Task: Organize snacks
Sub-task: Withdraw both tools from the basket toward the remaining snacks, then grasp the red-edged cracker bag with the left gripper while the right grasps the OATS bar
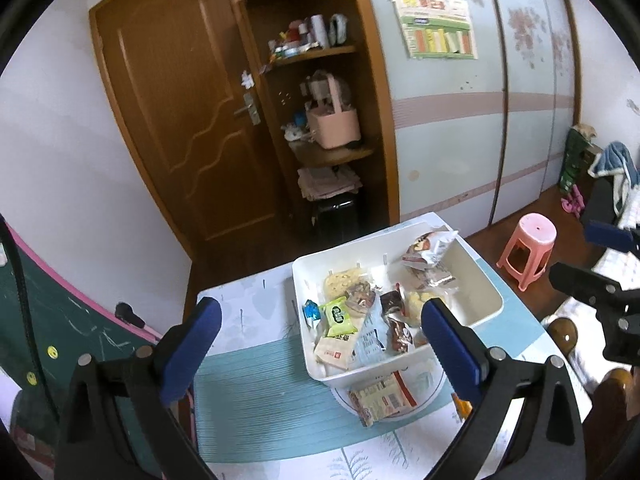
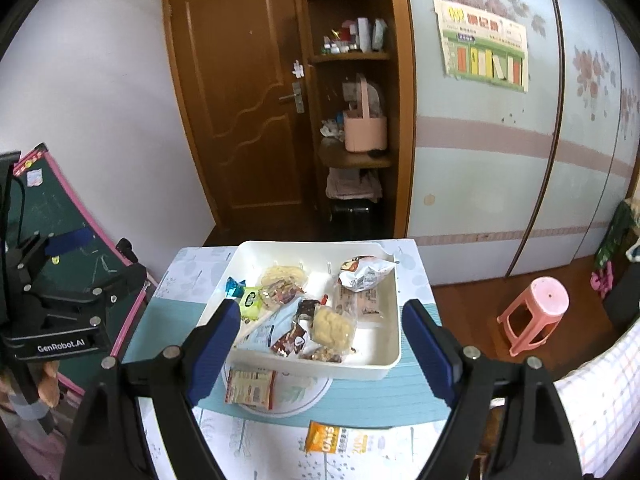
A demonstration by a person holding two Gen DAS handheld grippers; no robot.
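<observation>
Far left: green chalkboard (image 2: 60, 216) with pink edge, leaning by the white wall. Left gripper (image 1: 320, 332) held above the table (image 1: 248, 392), jaws spread wide, nothing between the blue pads (image 1: 188, 348); it also shows at the left edge of the right wrist view (image 2: 56, 264), with fingers of a hand (image 2: 50, 380) under it. Table has a teal mat and leaf-print cover.

Centre: white bin (image 2: 384, 368) sits on the far half of the table, snacks piled inside: blue candy (image 2: 234, 286) and green packet (image 2: 252, 300) at the left end, round pale cracker (image 2: 280, 274) at the far wall, dark brown wrappers (image 2: 294, 338) mid, yellow crumbly cake (image 2: 334, 328) beside them, bear-print bag (image 2: 366, 274) propped on the far right corner. Right end of the bin is bare.

Near side, outside the bin: red-and-white packet (image 2: 250, 388) on a round plate print, touching the bin's near wall in view. Orange oats packet (image 2: 334, 438) nearer, apart from the bin.

Right gripper (image 2: 322, 344) also above the table, jaws apart, wide, empty; seen again at the right edge of the left view (image 1: 600, 276).

Far: brown door (image 2: 236, 92), open shelf with pink basket (image 2: 366, 128), wardrobe with poster (image 2: 484, 50). Right: pink stool (image 2: 536, 312) on wood floor.
</observation>
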